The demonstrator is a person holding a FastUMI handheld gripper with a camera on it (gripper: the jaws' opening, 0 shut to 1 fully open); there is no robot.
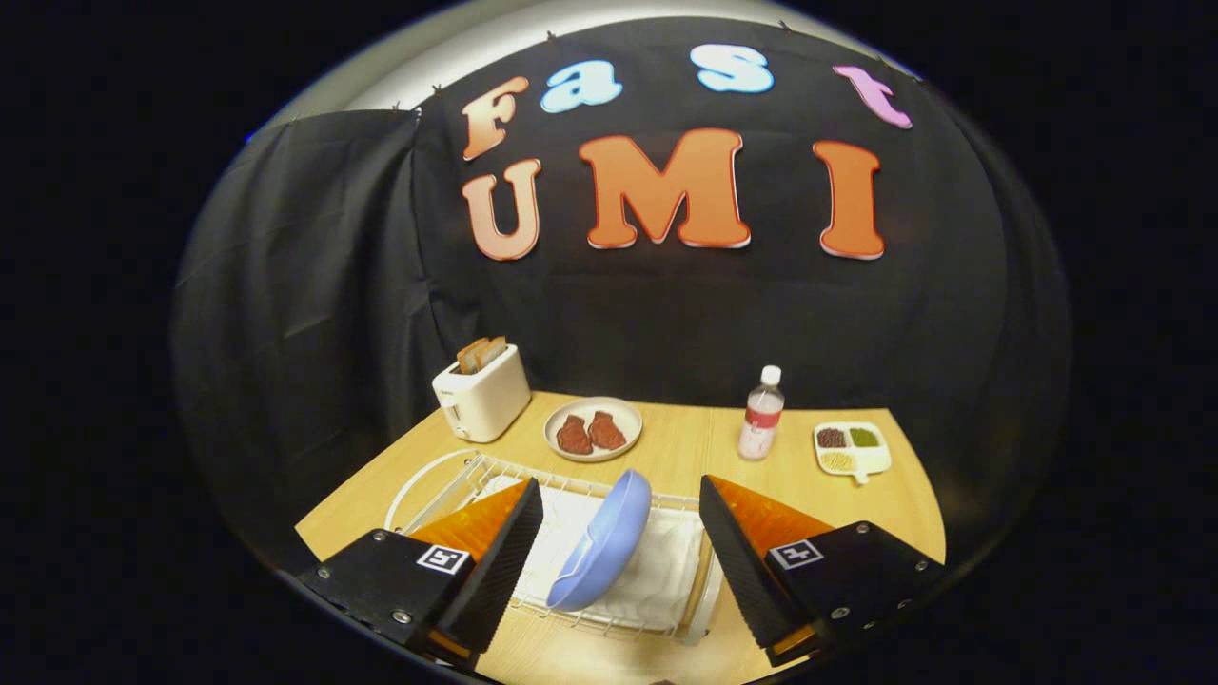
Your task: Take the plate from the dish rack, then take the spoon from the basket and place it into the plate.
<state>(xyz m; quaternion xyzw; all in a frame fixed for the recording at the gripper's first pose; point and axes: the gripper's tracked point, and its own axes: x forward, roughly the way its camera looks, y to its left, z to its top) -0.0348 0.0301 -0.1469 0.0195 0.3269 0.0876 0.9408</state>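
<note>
A light blue plate (602, 542) stands on edge, leaning, in the white wire dish rack (657, 623) on the wooden table. My gripper (620, 499) hovers above the rack, open, with the plate between its two orange-and-black fingers (504, 542) and clear of both. A white cloth lines the rack's floor. No spoon or basket can be made out.
Beyond the rack sit a white toaster (482, 392) with bread slices, a beige plate (593, 429) with two brown meat pieces, a small plastic bottle (762, 414) and a white divided dish (853, 448) of beans. Black cloth walls close the booth behind.
</note>
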